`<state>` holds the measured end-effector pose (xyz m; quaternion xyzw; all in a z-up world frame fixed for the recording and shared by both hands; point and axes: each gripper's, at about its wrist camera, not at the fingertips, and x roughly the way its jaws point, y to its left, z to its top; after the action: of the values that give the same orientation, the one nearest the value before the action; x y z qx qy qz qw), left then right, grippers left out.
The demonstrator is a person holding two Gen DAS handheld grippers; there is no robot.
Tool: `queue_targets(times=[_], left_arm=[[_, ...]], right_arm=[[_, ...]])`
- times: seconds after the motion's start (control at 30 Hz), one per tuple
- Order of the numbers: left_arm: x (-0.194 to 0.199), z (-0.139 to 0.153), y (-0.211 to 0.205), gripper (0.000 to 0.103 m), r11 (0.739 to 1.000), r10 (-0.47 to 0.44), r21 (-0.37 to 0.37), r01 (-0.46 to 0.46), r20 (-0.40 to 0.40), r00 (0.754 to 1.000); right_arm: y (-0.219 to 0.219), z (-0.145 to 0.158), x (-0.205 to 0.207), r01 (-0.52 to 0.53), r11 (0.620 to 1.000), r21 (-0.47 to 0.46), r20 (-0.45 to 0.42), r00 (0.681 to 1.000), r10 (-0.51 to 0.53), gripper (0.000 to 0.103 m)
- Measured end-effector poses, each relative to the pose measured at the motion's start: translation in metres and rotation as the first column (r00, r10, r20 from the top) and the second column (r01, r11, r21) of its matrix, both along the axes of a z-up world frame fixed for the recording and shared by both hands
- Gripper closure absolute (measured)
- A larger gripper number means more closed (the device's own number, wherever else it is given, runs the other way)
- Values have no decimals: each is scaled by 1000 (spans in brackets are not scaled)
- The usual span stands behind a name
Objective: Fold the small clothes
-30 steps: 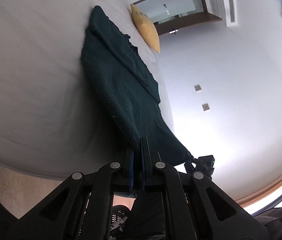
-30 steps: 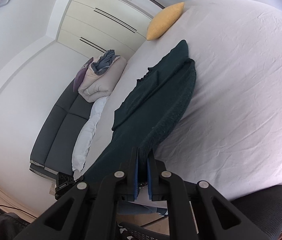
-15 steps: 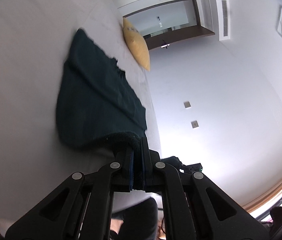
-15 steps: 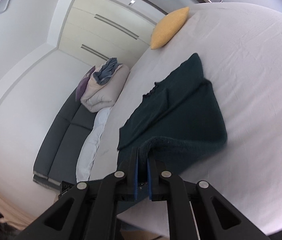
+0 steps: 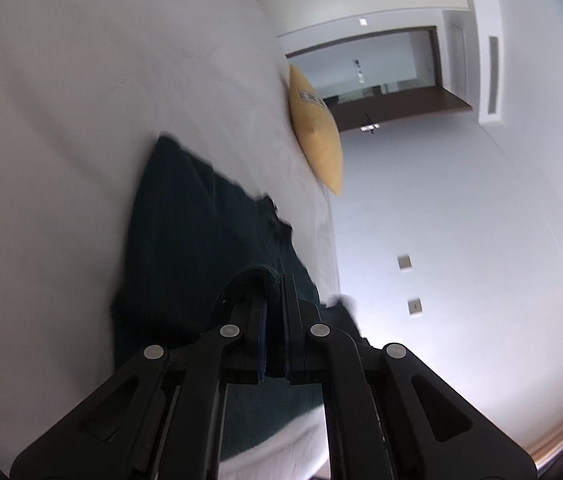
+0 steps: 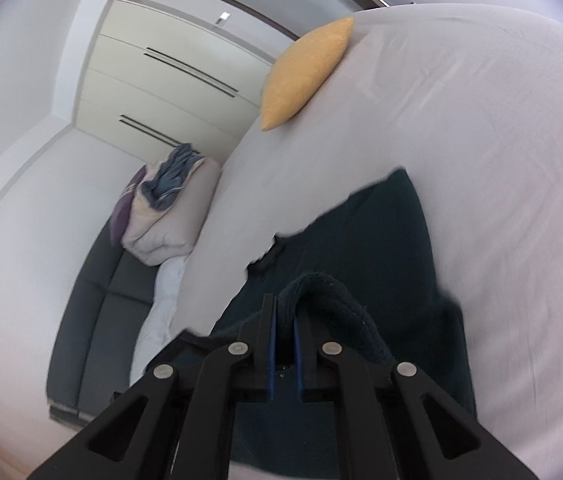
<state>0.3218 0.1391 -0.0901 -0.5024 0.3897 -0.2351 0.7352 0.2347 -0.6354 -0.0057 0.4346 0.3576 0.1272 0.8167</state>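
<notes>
A dark green knitted garment (image 5: 197, 232) lies on the white bed (image 5: 81, 100), its near hem lifted and carried over the rest. My left gripper (image 5: 275, 284) is shut on a thick corner of that hem. The same garment shows in the right wrist view (image 6: 381, 240), where my right gripper (image 6: 285, 304) is shut on the other hem corner. Both corners are held above the garment's middle, so the fabric doubles over on itself. The part under the grippers is hidden.
A yellow pillow (image 5: 315, 136) lies at the bed's far end, also in the right wrist view (image 6: 305, 72). A dark sofa (image 6: 97, 312) with a bundle of bedding (image 6: 165, 208) stands beside the bed. Cupboards (image 6: 169, 80) line the far wall.
Both grippers have carried the hem from the bed's near edge forward over the garment toward the pillow. The garment now looks much shorter, folded over itself.
</notes>
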Motion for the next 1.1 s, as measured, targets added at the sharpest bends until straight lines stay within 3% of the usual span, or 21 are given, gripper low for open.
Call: queue_targets(times=[0.27, 0.4, 0.47, 0.53, 0.63, 0.67, 0.73, 0.77, 0.8, 0.87, 0.97, 1.1], left_arm=[[95, -13, -8, 99, 998, 13, 68, -11, -21, 1000], [128, -52, -9, 98, 996, 30, 91, -18, -124, 992], [134, -73, -2, 97, 998, 27, 59, -17, -180, 983], [136, -79, 4, 97, 999, 31, 39, -24, -176, 984], [136, -71, 4, 93, 998, 20, 69, -9, -159, 987], [138, -67, 5, 85, 997, 24, 72, -14, -147, 989], [136, -57, 10, 50, 997, 63, 42, -60, -98, 993], [137, -52, 15, 18, 996, 90, 36, -88, -81, 993], [137, -46, 20, 9, 992, 120, 39, -118, -66, 991], [138, -33, 25, 10, 988, 144, 62, -141, -52, 988], [129, -22, 15, 10, 986, 102, 134, -96, -44, 994], [86, -16, -2, 10, 975, 85, 209, -80, -16, 996]], right_arm=[[-5, -28, 80, 54, 998, -36, -64, 996, -57, 95], [-11, -56, 103, 106, 994, -31, -141, 984, -110, 88], [-17, -70, 107, 144, 989, -8, -172, 975, -144, 59], [-22, -74, 103, 173, 984, 29, -127, 978, -168, 46], [-20, -63, 96, 185, 980, -67, -86, 978, -191, 28], [-19, -61, 94, 188, 979, -79, -81, 978, -194, 27], [-21, -60, 87, 195, 978, -75, -75, 977, -201, 27], [-22, -60, 84, 198, 976, -86, -79, 975, -205, 27], [-22, -61, 82, 200, 975, -101, -88, 974, -209, 27], [-20, -61, 78, 197, 971, -133, -103, 972, -212, 27], [-16, -55, 72, 197, 969, -151, -80, 974, -211, 27], [0, -38, 64, 159, 958, -239, -38, 984, -172, 27]])
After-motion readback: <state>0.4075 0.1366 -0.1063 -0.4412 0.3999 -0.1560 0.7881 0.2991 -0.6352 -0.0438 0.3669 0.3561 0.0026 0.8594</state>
